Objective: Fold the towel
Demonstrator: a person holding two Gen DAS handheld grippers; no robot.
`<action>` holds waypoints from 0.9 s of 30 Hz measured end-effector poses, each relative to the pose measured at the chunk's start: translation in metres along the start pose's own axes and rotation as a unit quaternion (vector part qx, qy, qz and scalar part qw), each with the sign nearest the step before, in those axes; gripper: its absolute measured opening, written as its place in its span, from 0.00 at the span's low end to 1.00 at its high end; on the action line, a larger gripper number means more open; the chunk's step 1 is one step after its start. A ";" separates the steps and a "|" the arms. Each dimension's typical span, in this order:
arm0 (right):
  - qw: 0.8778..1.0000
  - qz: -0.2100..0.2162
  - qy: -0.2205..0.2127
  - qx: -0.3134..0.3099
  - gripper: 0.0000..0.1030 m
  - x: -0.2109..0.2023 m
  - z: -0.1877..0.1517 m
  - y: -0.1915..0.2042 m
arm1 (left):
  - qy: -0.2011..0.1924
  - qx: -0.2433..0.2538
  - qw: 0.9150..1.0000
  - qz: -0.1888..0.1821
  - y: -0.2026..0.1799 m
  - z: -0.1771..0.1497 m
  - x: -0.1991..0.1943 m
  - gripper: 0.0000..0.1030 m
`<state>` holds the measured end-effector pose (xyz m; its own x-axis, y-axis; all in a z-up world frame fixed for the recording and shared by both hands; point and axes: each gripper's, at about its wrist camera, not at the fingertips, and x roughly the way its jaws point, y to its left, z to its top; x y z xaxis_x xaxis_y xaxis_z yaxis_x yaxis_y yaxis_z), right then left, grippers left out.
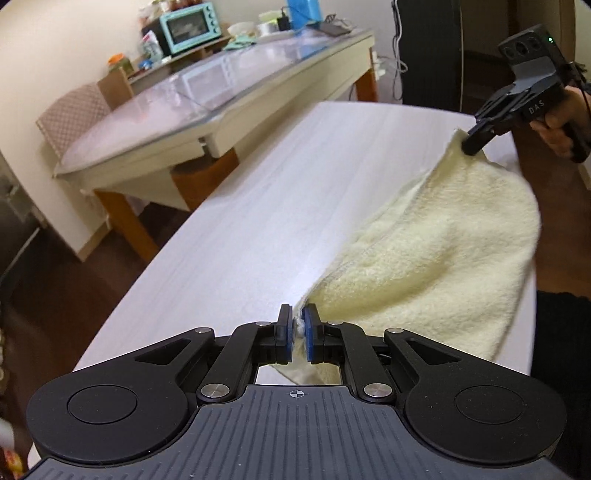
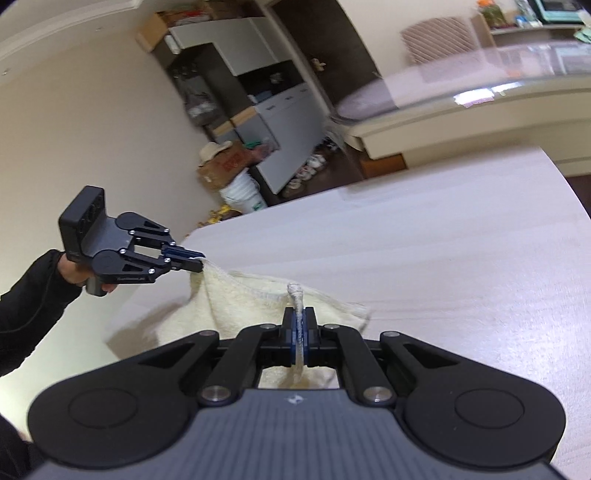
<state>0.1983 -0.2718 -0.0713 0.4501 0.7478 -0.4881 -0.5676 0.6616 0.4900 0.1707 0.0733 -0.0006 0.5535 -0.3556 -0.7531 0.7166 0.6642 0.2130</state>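
Note:
A cream terry towel point(image 1: 436, 251) hangs between the two grippers above a white table point(image 1: 258, 206). In the left wrist view my left gripper point(image 1: 297, 326) is shut on one towel corner, which shows between its blue pads. At the far right of that view my right gripper point(image 1: 471, 142) pinches the other corner. In the right wrist view the right gripper point(image 2: 299, 325) is shut on a bunched towel corner that pokes up past its fingertips. The left gripper point(image 2: 197, 263) holds the towel point(image 2: 240, 299) at the left. The towel's lower part rests on the table point(image 2: 443, 258).
A glass-topped table point(image 1: 229, 88) with a mint toaster oven point(image 1: 190, 26) and clutter stands behind. A chair point(image 1: 74, 114) sits at its end. Cabinets, boxes and a white bucket point(image 2: 245, 195) line the far wall. A person's hand and black sleeve point(image 2: 33, 291) hold each gripper.

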 end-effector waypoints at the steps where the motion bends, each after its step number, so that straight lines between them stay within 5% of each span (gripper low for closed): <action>1: 1.000 -0.002 -0.006 0.002 0.04 -0.001 -0.001 -0.002 | 0.001 -0.002 1.000 0.002 0.001 -0.001 0.002 0.07; 4: 0.999 -0.007 -0.030 0.014 0.04 -0.002 0.000 -0.008 | 0.003 -0.016 1.000 0.004 0.007 -0.005 0.005 0.07; 16: 0.999 -0.051 -0.006 0.007 0.04 0.010 -0.002 -0.019 | 0.024 -0.030 0.999 0.019 0.018 -0.011 0.021 0.11; 27: 0.991 -0.098 0.020 -0.092 0.08 0.016 0.006 -0.003 | 0.036 -0.051 0.997 0.053 0.024 -0.016 0.021 0.16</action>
<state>0.2112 -0.2610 -0.0765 0.5382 0.6005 -0.5914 -0.5892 0.7698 0.2455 0.1929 0.0924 -0.0215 0.5892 -0.2335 -0.7735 0.6067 0.7601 0.2327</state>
